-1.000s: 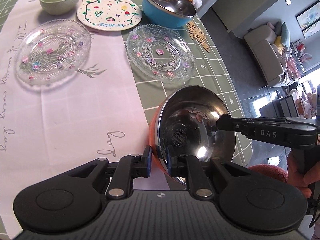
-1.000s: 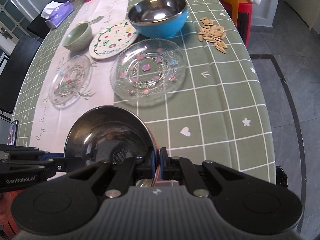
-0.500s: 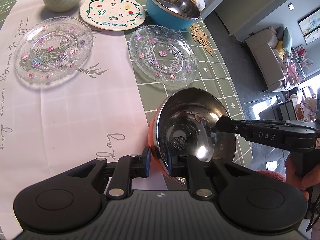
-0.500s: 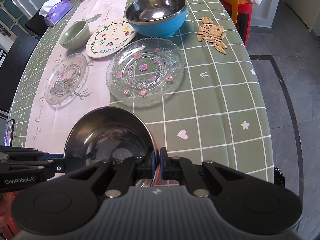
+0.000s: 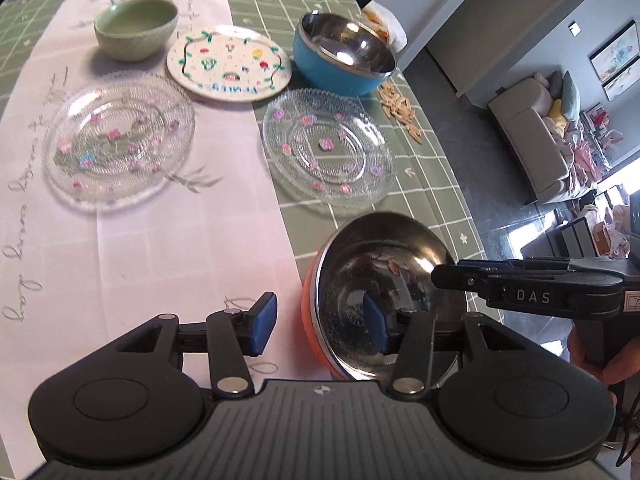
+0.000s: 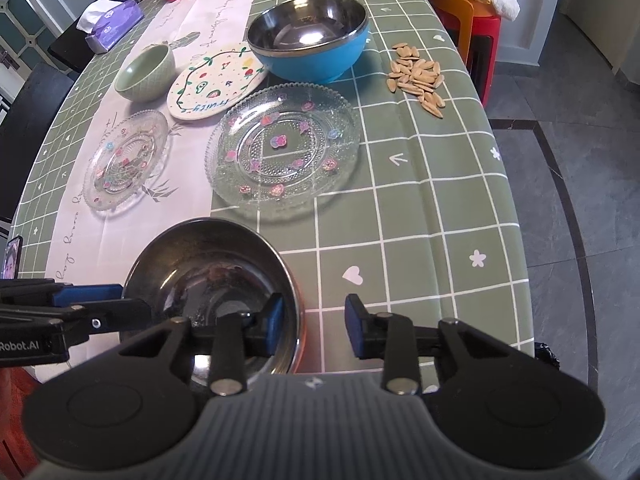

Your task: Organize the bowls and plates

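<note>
Round steel-lined orange bowl (image 5: 384, 292) sits beside beaded glass plate (image 5: 328, 146); both grippers' jaws spreading astride its rim. Only the right view shows a purple tissue pack (image 6: 114, 20).

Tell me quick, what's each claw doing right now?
Left gripper: opening, pads straddling the orange bowl's rim, not gripping.
Right gripper: opening, astride the same rim, holding nothing.

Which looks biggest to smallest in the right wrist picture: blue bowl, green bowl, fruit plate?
1. blue bowl
2. fruit plate, though seen at a slant, so only roughly ranked
3. green bowl
All three sit similarly far away.
</note>
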Demonstrator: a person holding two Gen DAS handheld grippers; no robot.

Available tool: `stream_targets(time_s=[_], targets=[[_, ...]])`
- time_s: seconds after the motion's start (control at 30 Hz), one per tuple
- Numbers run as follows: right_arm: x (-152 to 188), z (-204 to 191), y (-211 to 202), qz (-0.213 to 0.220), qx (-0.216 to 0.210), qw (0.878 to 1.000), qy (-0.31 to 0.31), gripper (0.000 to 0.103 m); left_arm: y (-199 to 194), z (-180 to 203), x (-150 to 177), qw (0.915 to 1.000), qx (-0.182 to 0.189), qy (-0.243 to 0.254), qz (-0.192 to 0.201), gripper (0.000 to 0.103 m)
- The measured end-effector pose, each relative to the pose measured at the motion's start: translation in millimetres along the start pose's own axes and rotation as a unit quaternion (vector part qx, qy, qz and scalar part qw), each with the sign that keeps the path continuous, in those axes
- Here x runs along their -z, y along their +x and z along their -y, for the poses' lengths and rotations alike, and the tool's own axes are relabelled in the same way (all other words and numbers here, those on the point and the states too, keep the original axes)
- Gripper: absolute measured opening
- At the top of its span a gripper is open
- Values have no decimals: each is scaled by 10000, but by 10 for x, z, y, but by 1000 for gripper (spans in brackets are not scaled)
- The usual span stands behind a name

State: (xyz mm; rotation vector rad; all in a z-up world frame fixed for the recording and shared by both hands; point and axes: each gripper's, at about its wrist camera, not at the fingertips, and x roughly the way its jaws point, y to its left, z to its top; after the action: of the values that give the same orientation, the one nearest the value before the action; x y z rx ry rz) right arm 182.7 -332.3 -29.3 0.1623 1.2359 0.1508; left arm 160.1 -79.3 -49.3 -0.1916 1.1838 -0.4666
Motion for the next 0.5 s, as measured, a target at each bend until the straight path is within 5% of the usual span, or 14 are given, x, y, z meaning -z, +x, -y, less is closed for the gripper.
stream_targets(time_s=[0.5], targets=[[-180,-149,-370,740,-243,9968,-157,45,-357,94,-234,9897,-270,778,1173,65]])
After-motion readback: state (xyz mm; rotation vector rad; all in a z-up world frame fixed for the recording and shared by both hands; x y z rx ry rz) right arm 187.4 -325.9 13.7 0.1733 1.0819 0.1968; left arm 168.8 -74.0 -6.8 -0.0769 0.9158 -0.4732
